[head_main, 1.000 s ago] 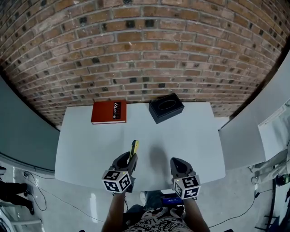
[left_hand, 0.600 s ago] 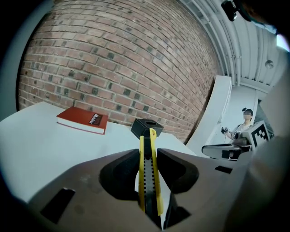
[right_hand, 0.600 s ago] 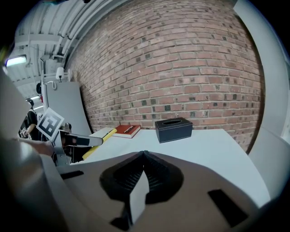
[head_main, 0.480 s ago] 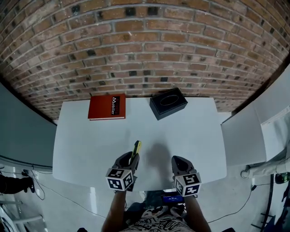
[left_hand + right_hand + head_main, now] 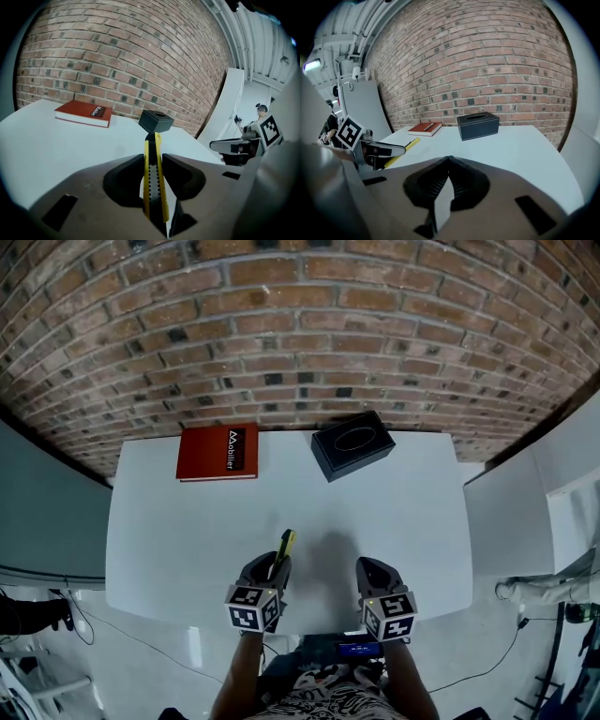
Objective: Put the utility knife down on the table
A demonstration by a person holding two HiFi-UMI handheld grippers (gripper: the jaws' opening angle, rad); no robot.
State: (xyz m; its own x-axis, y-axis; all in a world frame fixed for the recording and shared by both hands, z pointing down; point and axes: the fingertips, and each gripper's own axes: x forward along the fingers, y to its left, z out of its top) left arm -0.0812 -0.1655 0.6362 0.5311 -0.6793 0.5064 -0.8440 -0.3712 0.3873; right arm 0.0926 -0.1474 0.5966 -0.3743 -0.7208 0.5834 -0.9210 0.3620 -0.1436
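Gripping: the left hand-held gripper has both jaws pressed onto the utility knife, one dark pad on each flat side of the yellow body.
Left jaw opening: only as wide as the knife is thick.
Knife pose: it stands on edge between the jaws, with the black slider track and its row of notches facing up. The yellow front end reaches past the jaw tips.
Knife place: in the head view it is over the near part of the white table, a little left of the middle. It points away from the person and slightly rightward. Whether its tip touches the top cannot be told.
Right hand-held gripper: the jaws are closed tip to tip with nothing between them. It sits at the near table edge, beside the left one and apart from it.
Marker cubes: one on each hand-held gripper, at the end nearest the person's forearms.
Far edge: a red book lies flat at the left. A black box with an oval slot in its top stands to the right of it, the two apart.
Knife line: in the left gripper view the front end lines up with the black box.
Backdrop: a brick wall rises behind the table.
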